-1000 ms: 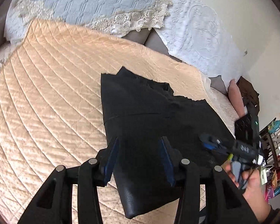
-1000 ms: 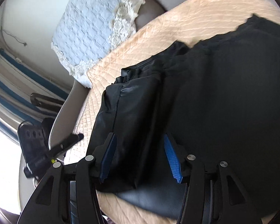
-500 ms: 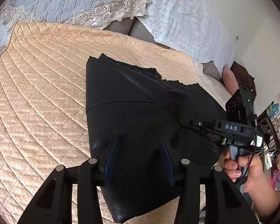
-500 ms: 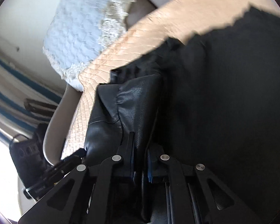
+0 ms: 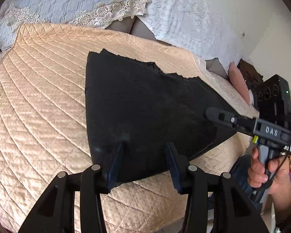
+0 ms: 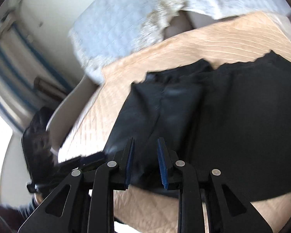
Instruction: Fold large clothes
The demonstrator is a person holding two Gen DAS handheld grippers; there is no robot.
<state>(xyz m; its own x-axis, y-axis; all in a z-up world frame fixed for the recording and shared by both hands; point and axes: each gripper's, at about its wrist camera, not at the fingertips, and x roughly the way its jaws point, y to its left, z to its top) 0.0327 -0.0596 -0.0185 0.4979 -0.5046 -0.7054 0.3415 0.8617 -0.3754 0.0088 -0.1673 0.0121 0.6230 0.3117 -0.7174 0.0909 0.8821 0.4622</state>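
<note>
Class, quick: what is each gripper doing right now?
Left gripper: open, over the black leather-look garment, gripping nothing.
Right gripper: jaws opening, a fold of the garment between them, not clamped.

Left tool (image 5: pixel 144 145) parted, angled down; right tool (image 6: pixel 145 141) opening.
</note>
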